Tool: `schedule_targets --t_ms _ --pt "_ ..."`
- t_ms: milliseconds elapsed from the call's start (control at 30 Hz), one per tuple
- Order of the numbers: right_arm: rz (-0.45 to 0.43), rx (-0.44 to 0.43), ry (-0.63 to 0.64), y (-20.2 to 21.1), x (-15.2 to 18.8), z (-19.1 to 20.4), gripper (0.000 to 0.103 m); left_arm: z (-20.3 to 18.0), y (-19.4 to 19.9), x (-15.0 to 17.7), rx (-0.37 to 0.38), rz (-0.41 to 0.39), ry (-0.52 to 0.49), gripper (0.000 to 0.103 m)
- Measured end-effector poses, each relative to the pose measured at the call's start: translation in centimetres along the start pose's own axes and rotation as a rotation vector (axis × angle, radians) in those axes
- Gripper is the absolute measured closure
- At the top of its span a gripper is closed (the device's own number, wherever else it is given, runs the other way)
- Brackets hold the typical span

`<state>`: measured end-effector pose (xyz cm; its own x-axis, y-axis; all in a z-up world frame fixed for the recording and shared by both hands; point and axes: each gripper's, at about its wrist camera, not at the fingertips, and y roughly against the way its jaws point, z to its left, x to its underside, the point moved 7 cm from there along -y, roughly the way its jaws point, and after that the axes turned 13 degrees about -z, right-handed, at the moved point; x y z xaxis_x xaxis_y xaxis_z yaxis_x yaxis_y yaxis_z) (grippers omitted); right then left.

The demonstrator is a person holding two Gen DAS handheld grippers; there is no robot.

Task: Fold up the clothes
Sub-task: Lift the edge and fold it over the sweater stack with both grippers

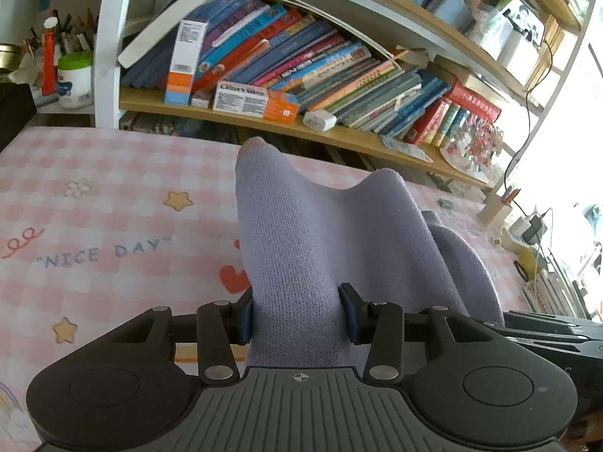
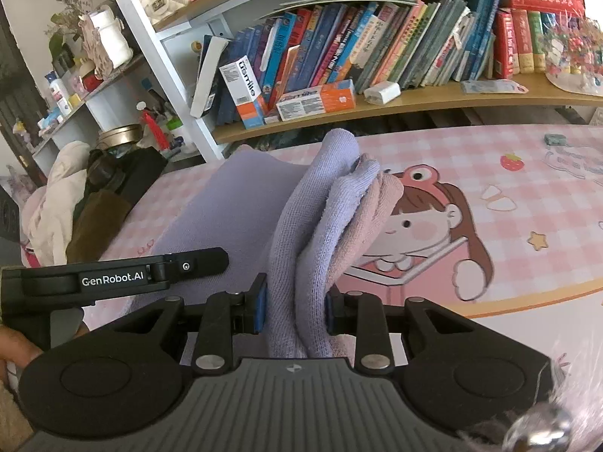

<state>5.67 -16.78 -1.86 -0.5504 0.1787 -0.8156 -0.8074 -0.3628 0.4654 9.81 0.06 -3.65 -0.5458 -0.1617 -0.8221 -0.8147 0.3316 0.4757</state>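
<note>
2 grippers hold 1 lavender knit garment (image 1: 301, 248) above a pink checked mat (image 1: 113, 218) that covers the counter. In the left wrist view, the left gripper (image 1: 299, 314) has its blue-padded fingers (image 1: 348, 310) pinching a smooth fold of the garment, which rises from between them toward the far side and ends in 2 raised humps. In the right wrist view, the right gripper (image 2: 296, 309) has its fingers (image 2: 260, 307) pinching a bunched section of the same garment (image 2: 316, 226), where several lavender layers and 1 pinkish layer stack together. A flat span of the fabric stretches left from this bunch toward the left gripper's body (image 2: 113, 275), which sits just beside it at near left. The mat's girl cartoon print (image 2: 426, 226) lies to the right of the bunch. Beyond the far counter edge stands a bookshelf (image 1: 301, 71) filled with leaning books, with 2 orange-and-white boxes (image 2: 316, 100) on its lower shelf.
</note>
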Motion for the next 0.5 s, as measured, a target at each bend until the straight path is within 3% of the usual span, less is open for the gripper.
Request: schedule_targets --t_ms 500 --pt "-0.035 0.005 0.053 -6.2 -2.7 5.5 0.077 7.5 -1.2 -4.7 0.031 -0.033 0.056 0.06"
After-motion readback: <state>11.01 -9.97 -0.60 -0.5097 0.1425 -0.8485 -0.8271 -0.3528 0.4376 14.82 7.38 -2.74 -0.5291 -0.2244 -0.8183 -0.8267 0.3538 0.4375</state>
